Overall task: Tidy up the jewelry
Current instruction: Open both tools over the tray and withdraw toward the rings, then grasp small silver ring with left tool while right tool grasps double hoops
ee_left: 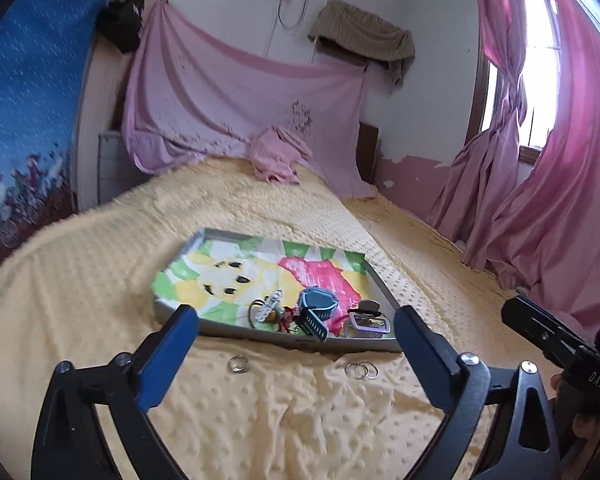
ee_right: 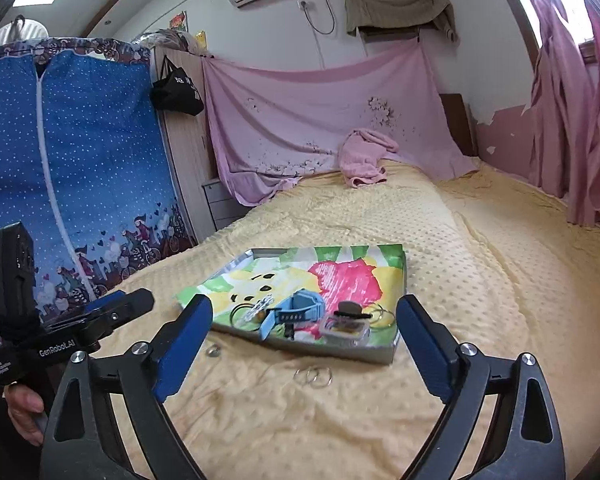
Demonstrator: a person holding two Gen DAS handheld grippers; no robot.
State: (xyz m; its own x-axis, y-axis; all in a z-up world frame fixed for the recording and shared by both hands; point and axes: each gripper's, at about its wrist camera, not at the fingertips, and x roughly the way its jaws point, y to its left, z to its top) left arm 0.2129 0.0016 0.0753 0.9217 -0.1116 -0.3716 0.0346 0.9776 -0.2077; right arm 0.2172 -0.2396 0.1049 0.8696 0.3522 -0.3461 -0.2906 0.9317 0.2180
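Observation:
A metal tray (ee_left: pixel 204 236) (ee_right: pixel 384 354) with a bright cartoon lining lies on the yellow blanket. At its near edge sit a blue watch (ee_left: pixel 318 304) (ee_right: pixel 300 306), a beaded piece (ee_left: pixel 270 304) and a small clear box (ee_left: pixel 368 324) (ee_right: pixel 344 328). On the blanket in front of the tray lie a single silver ring (ee_left: pixel 238 363) (ee_right: pixel 213 351) and a pair of silver rings (ee_left: pixel 362 370) (ee_right: pixel 314 376). My left gripper (ee_left: pixel 296 314) stands open and empty above them. My right gripper (ee_right: pixel 304 302) is open and empty too, hovering short of the tray.
The dotted yellow blanket (ee_left: pixel 300 420) covers the whole bed. A crumpled pink cloth (ee_left: pixel 278 156) lies at the far end. A blue fabric wardrobe (ee_right: pixel 80 160) stands to the left, pink curtains (ee_left: pixel 540 200) to the right. A hand (ee_right: pixel 24 408) holds the left gripper's handle.

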